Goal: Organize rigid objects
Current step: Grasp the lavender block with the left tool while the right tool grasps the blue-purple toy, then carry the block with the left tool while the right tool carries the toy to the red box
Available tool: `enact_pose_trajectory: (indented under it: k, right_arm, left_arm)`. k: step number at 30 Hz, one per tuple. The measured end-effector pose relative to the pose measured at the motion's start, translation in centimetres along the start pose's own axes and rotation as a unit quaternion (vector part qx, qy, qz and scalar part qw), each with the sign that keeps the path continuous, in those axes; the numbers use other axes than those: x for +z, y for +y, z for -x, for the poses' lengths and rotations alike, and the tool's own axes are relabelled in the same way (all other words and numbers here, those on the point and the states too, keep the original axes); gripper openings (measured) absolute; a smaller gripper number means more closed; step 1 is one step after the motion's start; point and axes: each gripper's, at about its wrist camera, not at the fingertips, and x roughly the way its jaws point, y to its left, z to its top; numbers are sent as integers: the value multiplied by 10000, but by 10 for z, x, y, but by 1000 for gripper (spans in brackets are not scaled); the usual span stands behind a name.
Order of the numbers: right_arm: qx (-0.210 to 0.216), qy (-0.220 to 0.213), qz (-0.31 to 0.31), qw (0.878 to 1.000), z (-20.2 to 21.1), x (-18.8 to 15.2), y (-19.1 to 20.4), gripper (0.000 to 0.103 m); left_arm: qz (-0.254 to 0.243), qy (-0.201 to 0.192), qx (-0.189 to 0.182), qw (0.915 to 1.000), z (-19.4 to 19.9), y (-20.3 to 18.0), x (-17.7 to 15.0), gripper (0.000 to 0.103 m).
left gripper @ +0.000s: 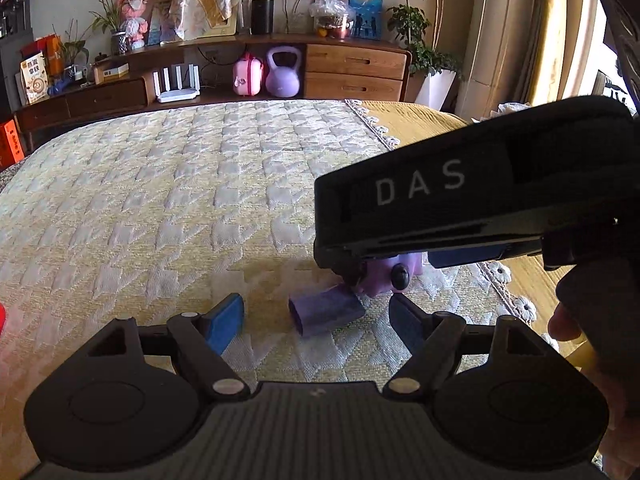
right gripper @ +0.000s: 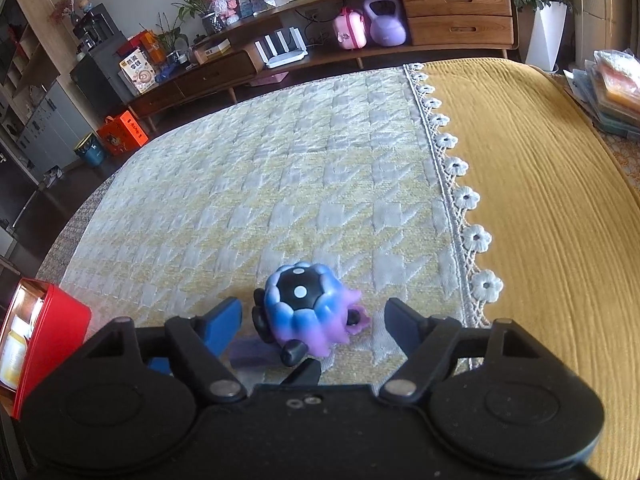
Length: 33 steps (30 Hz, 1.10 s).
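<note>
Right tongs (right gripper: pixel 312 320) spread, straddling the blue-purple ridged plastic toy (right gripper: pixel 304 314); left tongs (left gripper: pixel 318 322) spread before the purple rectangular block (left gripper: pixel 326 314).

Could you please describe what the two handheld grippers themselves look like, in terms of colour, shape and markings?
Both the left gripper and right gripper are matte black, with blue finger pads, angled linkage arms on silver pivot pins, and round discs either side of a ribbed body. The right gripper's housing bears white letters "DAS". No cables show.
</note>
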Motion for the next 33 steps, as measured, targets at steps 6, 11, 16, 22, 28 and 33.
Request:
enact_pose_trajectory:
  k: [6,11,16,22,28,33]
  right_arm:
    - [30,-16,-83,10000,-4,0,-2,64]
    - [33,-111,-224,9997,-3,0,-5,63]
    - [32,-134,-317,9994,0,-2,-6,63]
    - [16,-171,-478,9987,13,-7,-7,63]
    - [16,-249,-510,9984,35,-16,3,63]
    - [-47,-241,-398,9989,55,-26,21,63]
  left_arm:
    - [-171,-89,113,9997,1,-4,-2,69]
    - [-188,-127,75,9997,4,-4,-3,51]
    - [-194,-110,7,9998,6,1,-3,40]
    - [-98,-38,-47,9999,15,14,-1,40]
    - [-29,41,-68,10000,36,26,-2,40]
    - [-26,22,-100,9999,61,36,-3,40]
